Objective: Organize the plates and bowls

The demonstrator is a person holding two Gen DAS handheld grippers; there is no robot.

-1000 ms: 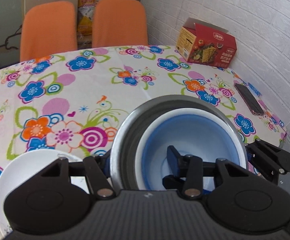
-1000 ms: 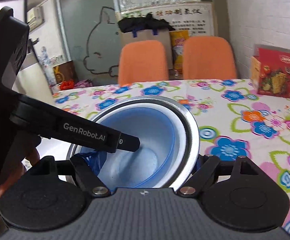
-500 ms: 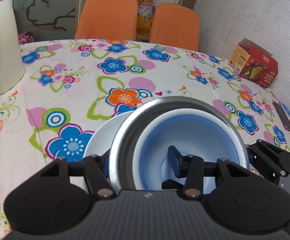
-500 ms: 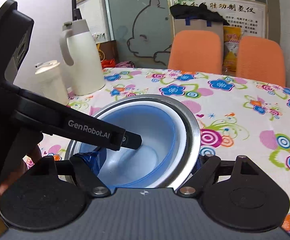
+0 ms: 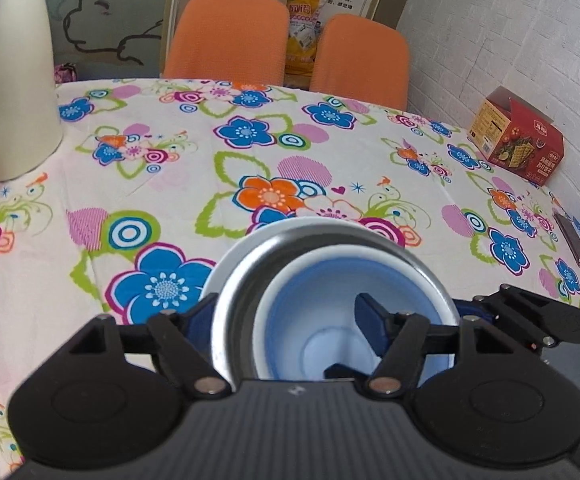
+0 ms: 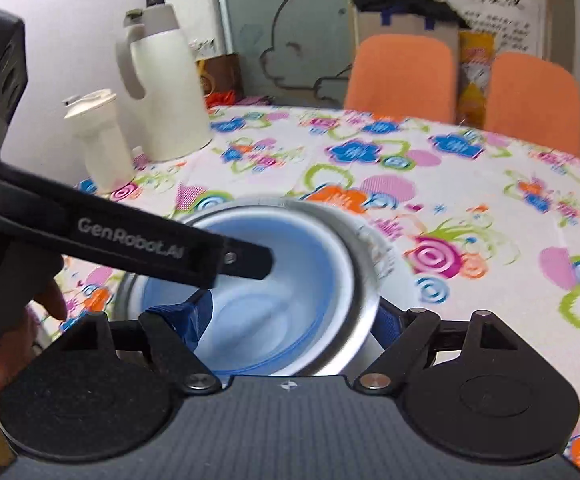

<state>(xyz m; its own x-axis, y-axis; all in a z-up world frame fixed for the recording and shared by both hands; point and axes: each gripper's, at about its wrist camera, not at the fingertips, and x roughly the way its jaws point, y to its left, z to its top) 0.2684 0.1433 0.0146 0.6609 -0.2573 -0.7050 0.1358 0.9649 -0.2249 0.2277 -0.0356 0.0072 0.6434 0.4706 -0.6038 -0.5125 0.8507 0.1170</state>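
Note:
A steel bowl (image 5: 239, 280) (image 6: 360, 268) carries a blue-and-white bowl (image 5: 322, 320) (image 6: 302, 280) nested inside it. My left gripper (image 5: 286, 316) is shut on the walls of the nested bowls on their left side, one finger outside the steel rim and one inside the blue bowl. My right gripper (image 6: 286, 320) is shut on the opposite side in the same way, and it shows at the right in the left wrist view (image 5: 530, 312). The bowls sit over a white plate (image 5: 250, 236) (image 6: 394, 268), only its far rim showing. Whether they touch it is hidden.
The flowered tablecloth (image 5: 250, 136) covers the table. At the left stand a white thermos jug (image 5: 10, 92) (image 6: 166, 92) and a small white bottle (image 6: 98, 140). A red cracker box (image 5: 518, 140) and a phone (image 5: 574, 240) lie by the brick wall. Orange chairs (image 5: 226, 36) stand behind.
Both grippers carried the nested bowls leftward across the table. The white plate, earlier off to the left, now lies almost wholly under the bowls.

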